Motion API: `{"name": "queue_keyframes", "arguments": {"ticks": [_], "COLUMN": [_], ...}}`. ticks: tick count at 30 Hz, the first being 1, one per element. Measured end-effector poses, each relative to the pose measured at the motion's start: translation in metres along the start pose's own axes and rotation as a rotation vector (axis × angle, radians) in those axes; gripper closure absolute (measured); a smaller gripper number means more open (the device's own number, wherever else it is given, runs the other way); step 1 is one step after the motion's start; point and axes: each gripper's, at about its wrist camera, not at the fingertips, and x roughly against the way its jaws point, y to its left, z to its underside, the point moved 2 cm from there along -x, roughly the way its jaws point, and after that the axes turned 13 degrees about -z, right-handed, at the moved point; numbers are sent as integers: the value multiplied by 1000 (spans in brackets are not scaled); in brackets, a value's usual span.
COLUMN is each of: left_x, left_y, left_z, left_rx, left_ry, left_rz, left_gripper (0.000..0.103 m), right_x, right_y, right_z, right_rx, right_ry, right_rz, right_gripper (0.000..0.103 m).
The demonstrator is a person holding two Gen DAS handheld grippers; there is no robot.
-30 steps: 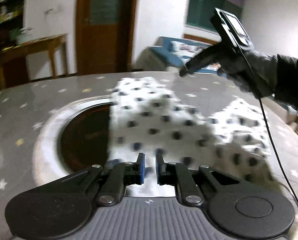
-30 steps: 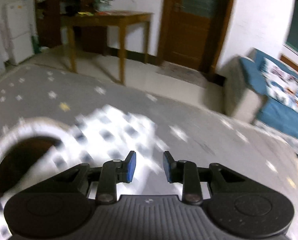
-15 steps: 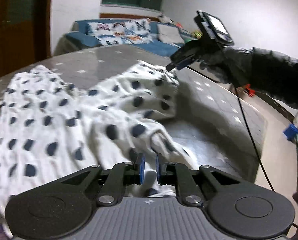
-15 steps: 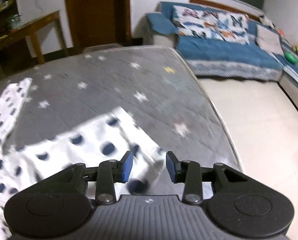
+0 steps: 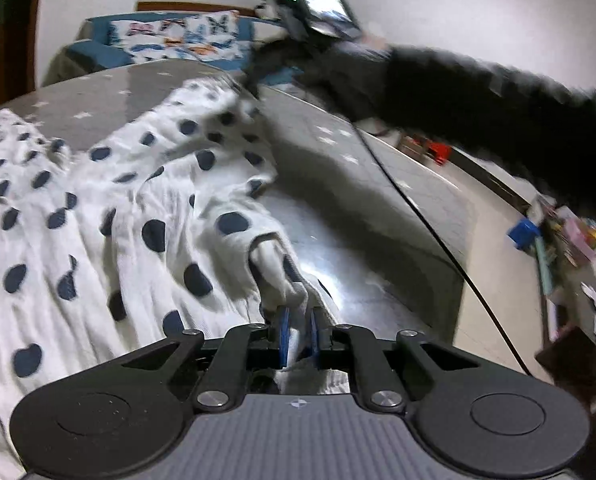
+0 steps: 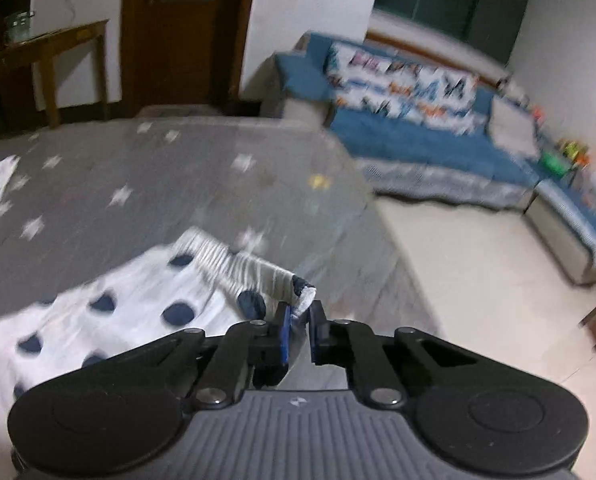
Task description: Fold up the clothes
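Observation:
A white garment with dark blue dots [image 5: 118, 208] lies rumpled on the grey star-patterned table [image 5: 338, 184]. My left gripper [image 5: 298, 322] is shut on a bunched edge of it, with cloth pinched between the blue pads. In the right wrist view the garment [image 6: 138, 308] spreads to the lower left. The jaws of my right gripper [image 6: 298, 316] are closing, and a ribbed corner of the cloth sits between the pads. In the left wrist view the right gripper [image 5: 254, 80] shows blurred at the garment's far corner, held by a gloved hand [image 5: 338, 68] in a dark sleeve.
The table's edge [image 6: 378, 216] runs close on the right, with pale floor beyond. A blue sofa [image 6: 418, 136] stands behind it, and a wooden side table [image 6: 50, 48] and a door [image 6: 178, 20] at the back left. A black cable [image 5: 418, 216] crosses the table. Clutter [image 5: 558, 232] lies far right.
Both views have swung from the door toward the sofa. The right jaws stood apart over the cloth and now pinch its corner. The left gripper stays shut on the garment's edge.

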Motion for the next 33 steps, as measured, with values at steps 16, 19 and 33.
{"name": "queue_keyframes", "arguments": {"ticks": [16, 19, 33], "left_x": [38, 56, 57], "left_y": [5, 25, 117], "left_z": [-11, -16, 17], "left_rx": [16, 71, 282], "left_ry": [-136, -196, -95], "left_rz": [1, -94, -492], "left_gripper": [75, 71, 78], "right_x": [19, 52, 166], "right_y": [32, 55, 174], "right_z": [0, 18, 124], "right_rx": [123, 142, 254], "right_ry": [-16, -9, 48], "right_rz": [-61, -190, -637], "right_gripper": [79, 70, 70]}}
